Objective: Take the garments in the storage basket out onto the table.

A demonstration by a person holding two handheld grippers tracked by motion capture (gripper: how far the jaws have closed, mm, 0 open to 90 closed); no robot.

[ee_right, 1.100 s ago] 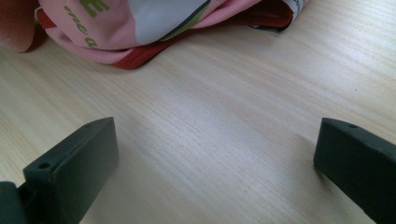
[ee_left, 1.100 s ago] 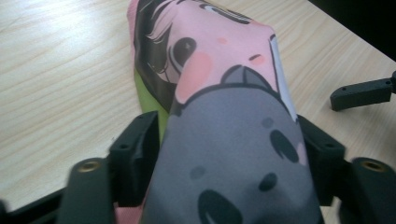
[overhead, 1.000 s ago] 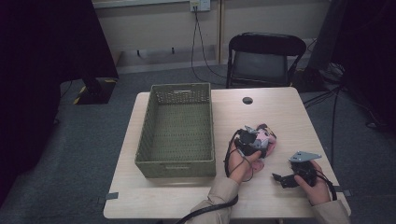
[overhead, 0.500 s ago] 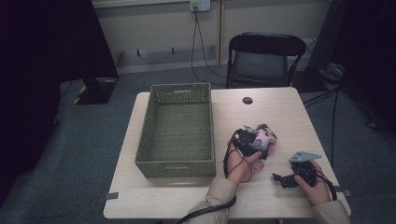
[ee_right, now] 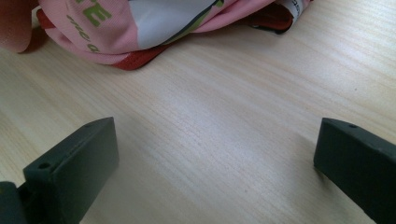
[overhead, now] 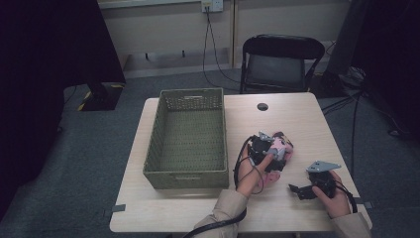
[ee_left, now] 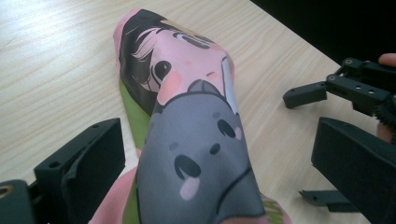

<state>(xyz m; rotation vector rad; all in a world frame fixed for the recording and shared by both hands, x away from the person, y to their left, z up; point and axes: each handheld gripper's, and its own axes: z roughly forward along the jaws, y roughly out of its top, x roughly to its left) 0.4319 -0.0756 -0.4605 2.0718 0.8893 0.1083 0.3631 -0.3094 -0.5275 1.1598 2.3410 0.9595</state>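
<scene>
On the pale wooden table, right of the empty green woven basket, lies a pink printed cloth pouch; the left gripper is over it, its jaws spread wide to either side of the pouch, not closed on it. The right gripper rests nearer the table's front right corner; its jaws gape wide over bare wood, holding nothing, the pouch just beyond them.
</scene>
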